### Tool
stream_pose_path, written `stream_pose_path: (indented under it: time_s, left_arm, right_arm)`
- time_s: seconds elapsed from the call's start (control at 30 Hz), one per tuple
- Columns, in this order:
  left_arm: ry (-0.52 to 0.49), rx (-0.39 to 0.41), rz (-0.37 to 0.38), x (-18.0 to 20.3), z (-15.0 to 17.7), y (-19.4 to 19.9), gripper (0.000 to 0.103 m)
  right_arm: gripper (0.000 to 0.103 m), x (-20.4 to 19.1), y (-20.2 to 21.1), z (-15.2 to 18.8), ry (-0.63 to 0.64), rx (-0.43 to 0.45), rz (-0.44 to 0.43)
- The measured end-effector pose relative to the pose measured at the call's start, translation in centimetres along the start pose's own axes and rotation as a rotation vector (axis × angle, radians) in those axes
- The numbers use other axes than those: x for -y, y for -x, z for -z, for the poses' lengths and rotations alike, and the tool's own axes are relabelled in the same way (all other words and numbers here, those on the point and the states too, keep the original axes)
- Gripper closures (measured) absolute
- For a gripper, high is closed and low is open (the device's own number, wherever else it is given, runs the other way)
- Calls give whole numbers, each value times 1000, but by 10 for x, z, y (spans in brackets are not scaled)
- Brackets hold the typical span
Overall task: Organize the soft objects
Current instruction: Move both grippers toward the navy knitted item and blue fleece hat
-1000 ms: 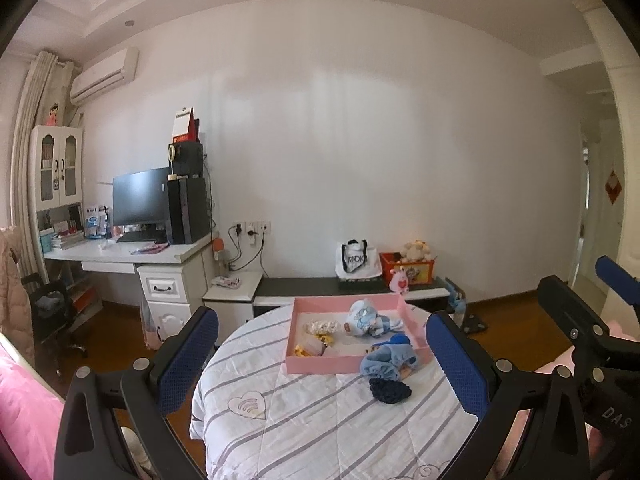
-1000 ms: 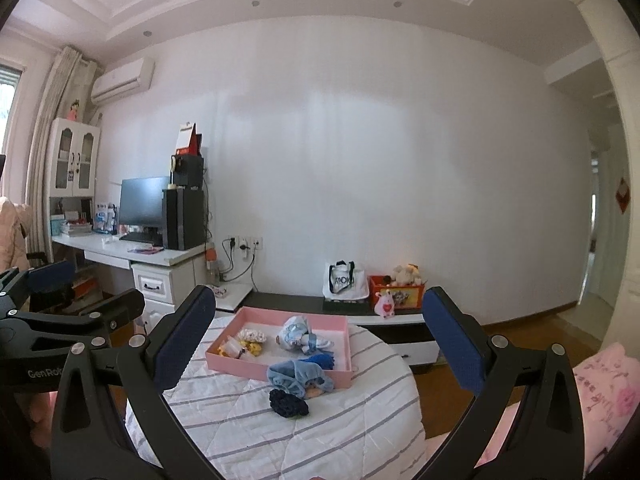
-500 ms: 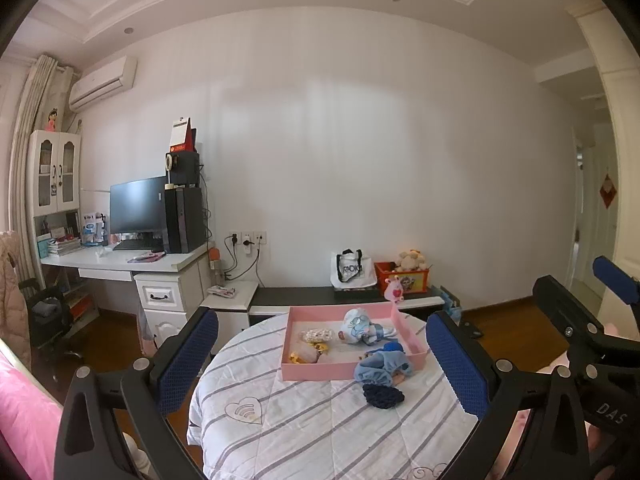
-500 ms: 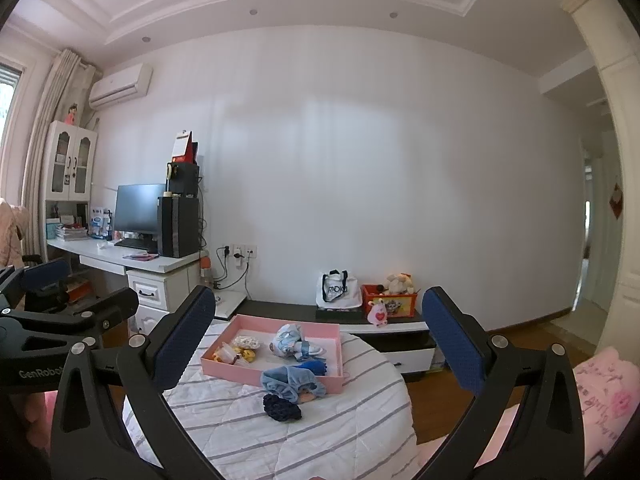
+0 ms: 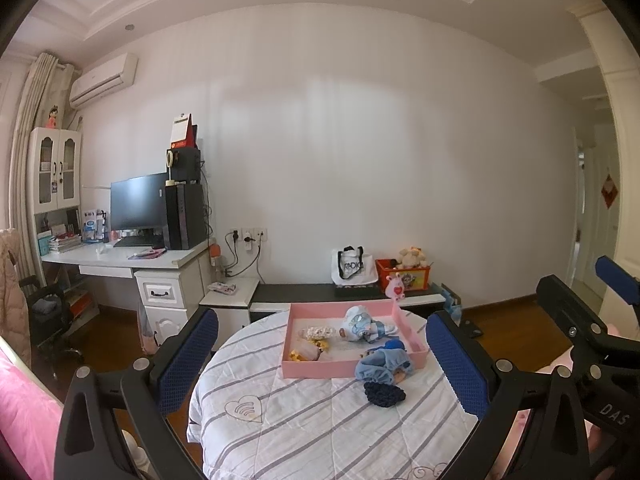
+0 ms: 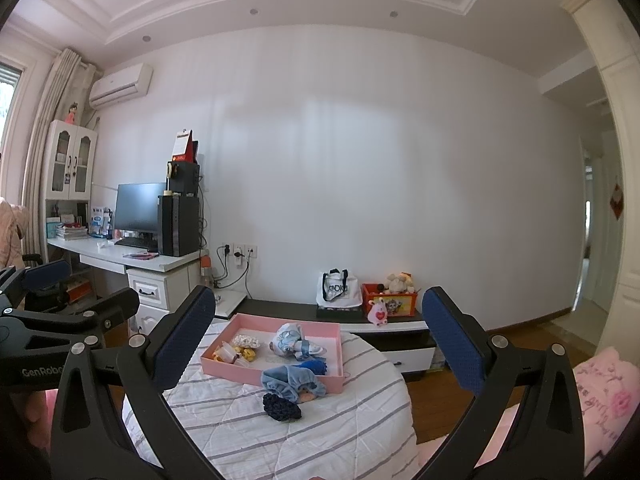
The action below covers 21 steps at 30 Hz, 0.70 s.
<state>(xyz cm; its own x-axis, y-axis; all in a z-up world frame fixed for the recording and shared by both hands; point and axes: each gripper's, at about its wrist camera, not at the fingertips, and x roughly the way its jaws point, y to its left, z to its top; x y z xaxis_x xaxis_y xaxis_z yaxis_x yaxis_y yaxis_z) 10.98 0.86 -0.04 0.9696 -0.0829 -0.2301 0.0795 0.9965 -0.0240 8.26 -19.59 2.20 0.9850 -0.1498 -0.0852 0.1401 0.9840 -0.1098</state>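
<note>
Above striped table [image 5: 320, 420], both grippers [image 5: 322, 364] wide-jawed.

one pink tray [image 5: 344, 369], one dark blue scrunchie [image 5: 384, 392], one light blue cloth piece [image 5: 381, 365] and two open grippers.

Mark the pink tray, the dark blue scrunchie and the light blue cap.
pink tray [image 5: 320, 369], left wrist view, near wall.
dark blue scrunchie [image 5: 384, 392], left wrist view, its middle.
light blue cap [image 6: 289, 377], right wrist view, ruffled top.

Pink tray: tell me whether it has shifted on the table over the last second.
No. The pink tray keeps its place beside the heart patch on the cloth.
</note>
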Motion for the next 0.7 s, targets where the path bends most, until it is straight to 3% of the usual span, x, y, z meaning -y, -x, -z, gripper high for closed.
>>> stream_pose_path:
  time_s: [0.33,0.7]
  left_arm:
    - [6,-80,-12,-4,4,-27,0]
    - [2,-253,-42,-12,10,-94,0]
  right_arm:
    - [0,1,-26,14,2,-68,4]
    - [0,0,-73,46,2,-206,-10]
